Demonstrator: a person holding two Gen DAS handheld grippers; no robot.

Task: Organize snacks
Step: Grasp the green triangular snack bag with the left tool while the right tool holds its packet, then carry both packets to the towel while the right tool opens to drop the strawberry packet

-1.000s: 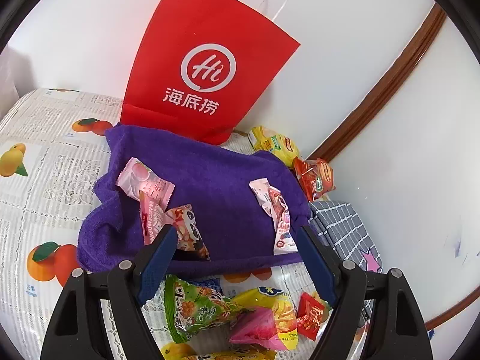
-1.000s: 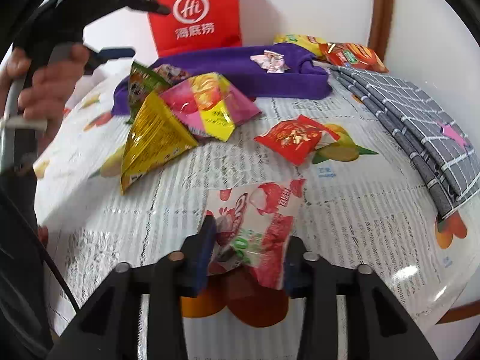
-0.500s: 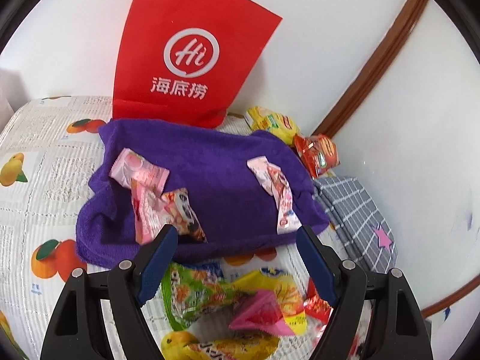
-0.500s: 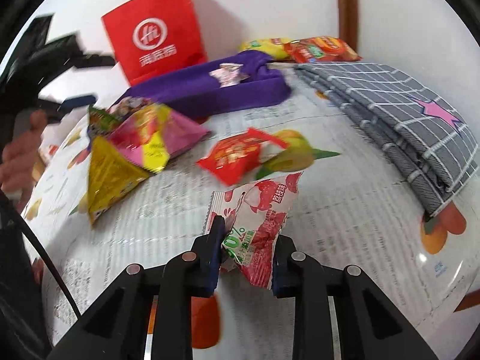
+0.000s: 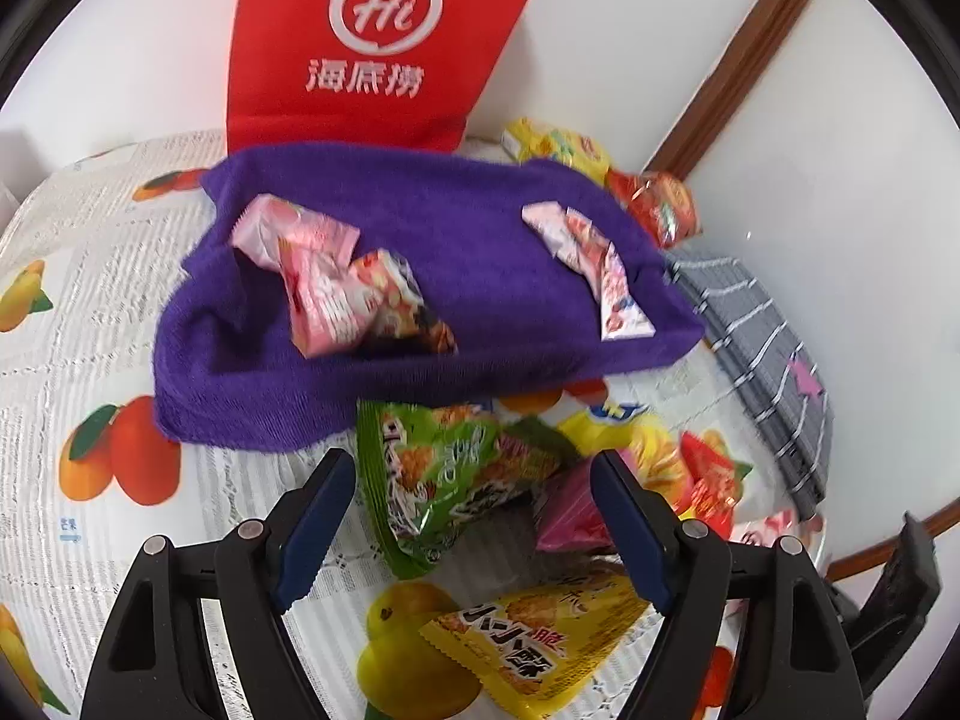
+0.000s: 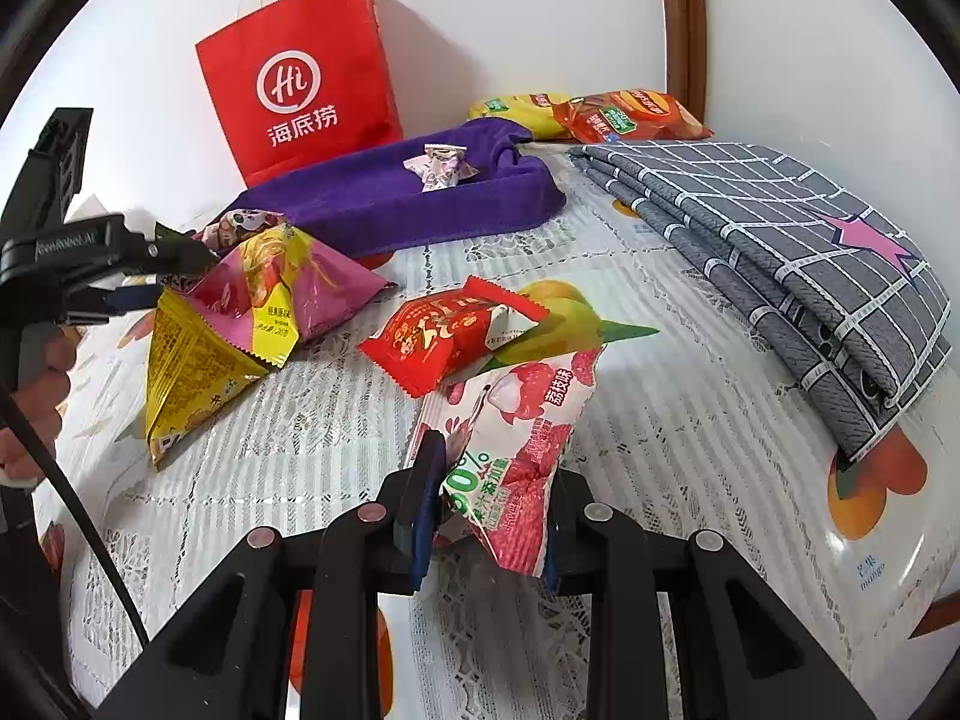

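The right gripper (image 6: 489,504) has its jaws clamped on a lychee pouch (image 6: 516,450), held above the counter (image 6: 690,420) just in front of a red packet (image 6: 447,333). The left gripper (image 5: 471,525) hangs over a green bag (image 5: 444,474) with its jaws apart and closing (the bag lies between them, untouched). A yellow bag (image 5: 540,642) and a pink bag (image 5: 570,516) lie beside the green one. Behind them a purple towel (image 5: 456,252) carries several small pink packets (image 5: 318,276), and a red paper bag (image 6: 300,96) stands against the wall. A folded grey cloth (image 6: 780,228) lies to the right.
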